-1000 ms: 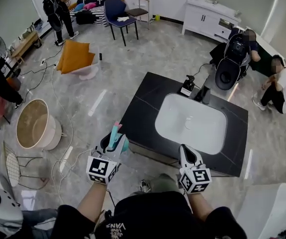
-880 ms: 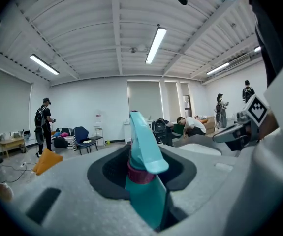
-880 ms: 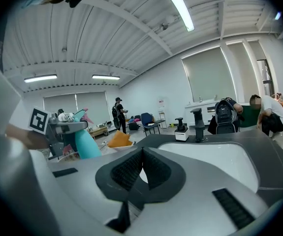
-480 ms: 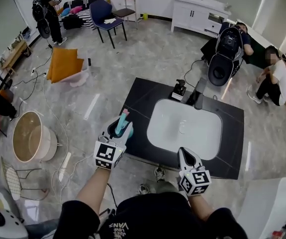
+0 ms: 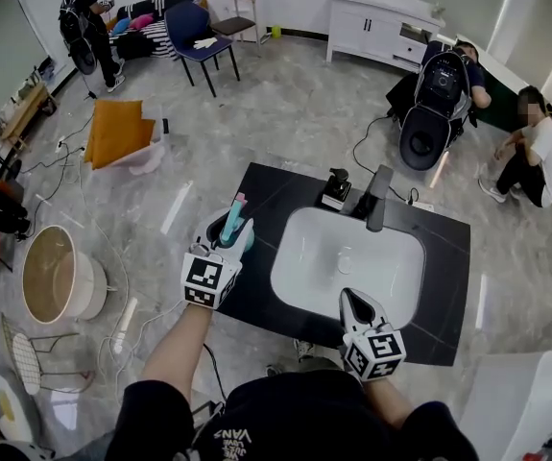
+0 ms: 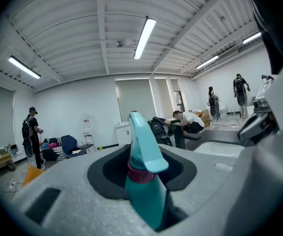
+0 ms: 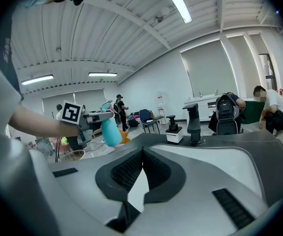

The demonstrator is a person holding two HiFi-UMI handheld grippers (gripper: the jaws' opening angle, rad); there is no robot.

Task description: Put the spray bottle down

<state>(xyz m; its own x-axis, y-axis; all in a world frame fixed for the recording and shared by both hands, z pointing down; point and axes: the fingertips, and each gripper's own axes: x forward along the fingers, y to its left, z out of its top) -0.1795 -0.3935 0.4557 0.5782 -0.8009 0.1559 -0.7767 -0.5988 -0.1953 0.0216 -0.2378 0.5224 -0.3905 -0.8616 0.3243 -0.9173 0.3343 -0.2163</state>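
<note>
Your left gripper [image 5: 226, 243] has swung in to the black countertop's [image 5: 268, 198] edge, clamped on the teal plastic spray bottle [image 5: 233, 221]; right gripper [image 5: 356, 304] is closed, empty.

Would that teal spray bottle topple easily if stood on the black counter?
Possibly tippy: the spray bottle carries a long trigger head jutting sideways up top. Likely stiff plastic, since the left gripper pinches it without visible denting.

"VANS" print, upside down, black shirt [image 5: 290, 413]
</note>
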